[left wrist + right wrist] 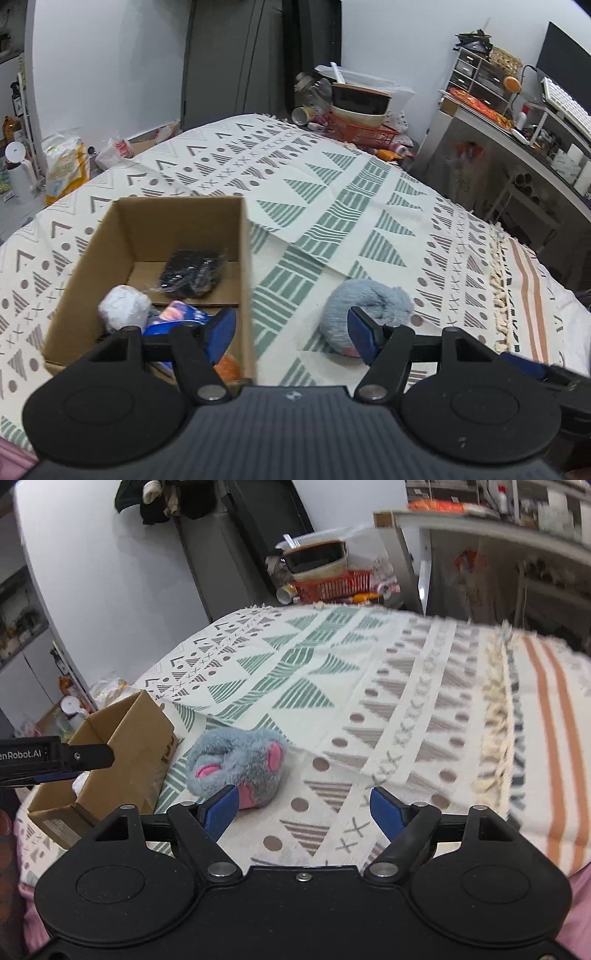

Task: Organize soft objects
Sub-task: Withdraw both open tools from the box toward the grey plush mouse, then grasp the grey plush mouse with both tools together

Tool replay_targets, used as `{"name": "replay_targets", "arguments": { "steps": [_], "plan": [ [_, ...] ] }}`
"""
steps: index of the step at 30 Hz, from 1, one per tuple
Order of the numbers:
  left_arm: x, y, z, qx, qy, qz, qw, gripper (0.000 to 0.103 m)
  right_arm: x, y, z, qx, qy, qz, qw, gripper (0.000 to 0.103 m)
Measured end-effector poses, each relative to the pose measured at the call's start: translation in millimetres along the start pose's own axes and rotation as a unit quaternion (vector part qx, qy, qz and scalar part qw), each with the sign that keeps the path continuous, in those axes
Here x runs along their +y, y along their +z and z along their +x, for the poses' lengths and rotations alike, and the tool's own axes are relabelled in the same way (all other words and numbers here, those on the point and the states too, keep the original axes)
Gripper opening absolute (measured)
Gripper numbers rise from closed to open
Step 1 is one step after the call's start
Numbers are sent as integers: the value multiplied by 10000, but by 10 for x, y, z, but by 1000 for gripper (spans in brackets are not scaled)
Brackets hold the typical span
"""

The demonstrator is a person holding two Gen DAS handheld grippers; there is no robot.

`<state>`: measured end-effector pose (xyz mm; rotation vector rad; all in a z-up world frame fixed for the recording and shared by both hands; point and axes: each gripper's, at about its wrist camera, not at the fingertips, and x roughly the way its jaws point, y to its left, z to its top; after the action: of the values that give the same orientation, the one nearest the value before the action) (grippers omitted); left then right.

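From the left wrist view, the left gripper point(291, 332) hangs with its jaws spread wide and nothing between them, above the right-hand wall of the cardboard box point(247, 236) on the patterned bedspread point(369, 192). The box already holds a black packet point(194, 273), a white ball point(123, 306), a blue printed item point(177, 317) and something orange point(227, 365) partly hidden by the fingers. The grey plush slipper point(369, 299) lies on the bedspread to the right of the box, apart from it, with the right-hand blue pad in front of it.

From the right wrist view, the right gripper point(301, 806) is also spread wide and empty. The slipper point(236, 764) sits just beside the box point(136, 734), ahead and to the left of the gripper, with its pink patches facing the camera. The left finger overlaps its near edge; whether it touches is unclear. The tip of the left gripper point(88, 757) shows over the box.

The slipper looks like the last loose item. To pick it up well, the right gripper should shift left until the plush sits centred between the pads, come down low, and close across the thick body rather than loose fur, so it does not slip out. Lift clear of the box wall before moving over the opening.
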<state>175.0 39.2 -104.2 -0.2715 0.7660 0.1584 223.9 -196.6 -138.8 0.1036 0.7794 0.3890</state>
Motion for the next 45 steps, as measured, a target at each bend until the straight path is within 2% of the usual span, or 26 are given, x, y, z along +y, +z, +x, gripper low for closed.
{"name": "replay_targets", "arguments": {
  "steps": [4, 8, 14, 20, 23, 32, 35, 37, 39, 45],
  "plan": [
    [-123, -39, 76, -21, 5, 96, 10000, 65, -116, -48, 112, 135, 166, 411, 9989, 77],
    [-200, -62, 240, 232, -47, 108, 9997, 65, -178, -7, 228, 220, 303, 620, 9974, 77],
    [-325, -115, 460, 382, -120, 182, 9990, 61, -272, 8, 367, 321, 528, 877, 9942, 76],
    [-433, -80, 603, 248, 107, 329, 9991, 61, -314, 39, 449, 372, 717, 991, 9918, 76],
    [-471, -65, 678, 368, 27, 196, 9991, 61, -328, 47, 479, 391, 774, 1044, 9907, 76],
    [-504, -137, 908, 526, 274, -32, 9982, 61, -430, 49, 537, 496, 902, 1341, 9856, 76],
    [-449, -143, 982, 634, 184, -350, 9972, 53, -443, 47, 549, 495, 910, 1387, 9849, 76],
    [-409, -147, 999, 662, -4, -598, 9960, 32, -449, 57, 548, 482, 914, 1420, 9845, 76],
    [-419, -141, 996, 683, -50, -662, 9955, 26, -450, 63, 544, 471, 957, 1445, 9837, 76],
    [-525, -170, 887, 625, -76, -531, 9966, 20, -434, 66, 536, 485, 1061, 1440, 9827, 75]
  ]
}}
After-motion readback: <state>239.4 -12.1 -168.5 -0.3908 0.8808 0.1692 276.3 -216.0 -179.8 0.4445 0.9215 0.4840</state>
